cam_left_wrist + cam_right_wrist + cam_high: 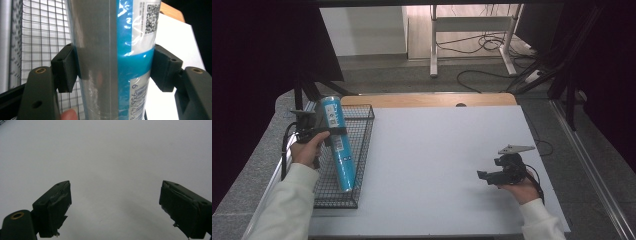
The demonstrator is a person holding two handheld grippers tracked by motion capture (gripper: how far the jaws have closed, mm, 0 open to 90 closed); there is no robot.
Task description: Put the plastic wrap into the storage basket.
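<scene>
A tall blue and silver tube in clear wrap (pixel 339 145) slants over the black wire basket (pixel 362 150) at the table's left, its lower end inside the basket. My left gripper (pixel 332 131) is shut on the tube's upper part. In the left gripper view both black pads (pixel 65 67) press the tube (pixel 115 62) from either side, with a QR code and a barcode on its label. My right gripper (pixel 483 176) rests low over the white table at the right, held in a hand. In the right gripper view its jaws (pixel 115 207) stand wide apart with nothing between them.
The white tabletop (pixel 437 165) spreads between the basket and the right hand. A wooden strip (pixel 427 100) borders the far edge. Beyond it are desk legs and cables on the floor (pixel 482 45). Dark curtains hang at both sides.
</scene>
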